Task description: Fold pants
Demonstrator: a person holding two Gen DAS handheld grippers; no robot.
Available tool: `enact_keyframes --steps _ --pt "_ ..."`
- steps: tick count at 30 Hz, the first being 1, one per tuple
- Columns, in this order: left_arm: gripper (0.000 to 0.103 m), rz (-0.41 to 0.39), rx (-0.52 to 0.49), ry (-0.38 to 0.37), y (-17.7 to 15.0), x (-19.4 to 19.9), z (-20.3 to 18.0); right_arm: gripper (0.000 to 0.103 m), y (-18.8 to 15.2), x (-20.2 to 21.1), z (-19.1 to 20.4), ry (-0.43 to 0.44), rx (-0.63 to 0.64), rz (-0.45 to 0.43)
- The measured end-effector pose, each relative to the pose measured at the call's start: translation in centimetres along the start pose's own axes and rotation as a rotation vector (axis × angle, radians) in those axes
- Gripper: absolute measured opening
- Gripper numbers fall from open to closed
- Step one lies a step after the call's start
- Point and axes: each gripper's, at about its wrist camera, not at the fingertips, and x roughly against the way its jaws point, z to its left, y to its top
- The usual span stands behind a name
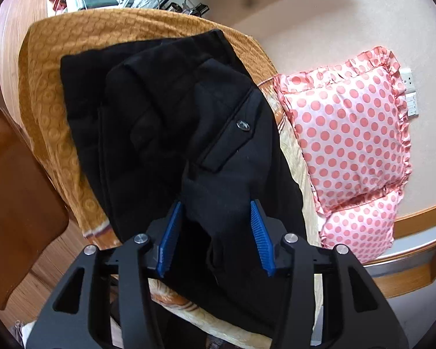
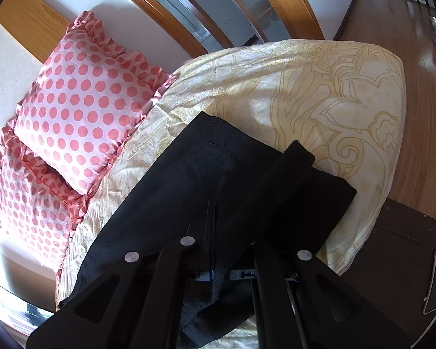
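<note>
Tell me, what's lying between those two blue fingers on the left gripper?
A bunched fold of the black pants runs up between the blue fingers of the left gripper, seen in the left wrist view.

Pants (image 1: 171, 122): black, heavy fabric, partly folded w/ layers overlapping on bed. Back pocket w/ button (image 1: 243, 125) faces up. One bunched section lifted off the rest; hem ends (image 2: 247, 168) lie flat, one strip tilted across.
</note>
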Motion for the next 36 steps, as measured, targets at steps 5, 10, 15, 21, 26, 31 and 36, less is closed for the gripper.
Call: enact_keyframes --steps 5,10,15,21,26,31,36 --pt "0.049 0.094 0.066 -0.120 -0.6 -1.4 0.2 0.003 0.1 -0.1 0.2 -0.014 0.009 -0.003" --pt "0.048 0.043 0.145 -0.141 1.2 -2.2 0.8 0.003 0.1 -0.1 0.0 -0.005 0.000 -0.004" --pt "0.017 -0.030 0.188 -0.122 2.4 -1.1 1.7 0.003 0.1 -0.1 0.2 -0.010 0.009 -0.010" --pt "0.007 -0.228 -0.078 0.045 0.5 3.0 -2.0 0.003 0.1 -0.1 0.3 -0.013 0.026 -0.011" --pt "0.007 -0.241 -0.110 0.193 -1.0 2.0 -0.1 0.003 0.1 -0.1 0.2 -0.010 0.023 -0.019" --pt "0.008 -0.265 -0.138 0.203 -1.7 2.1 0.6 0.003 0.4 1.2 0.2 0.003 0.020 -0.069" --pt "0.012 -0.266 -0.164 0.232 -1.8 1.6 0.9 0.003 0.4 0.8 0.3 -0.062 0.046 -0.040"
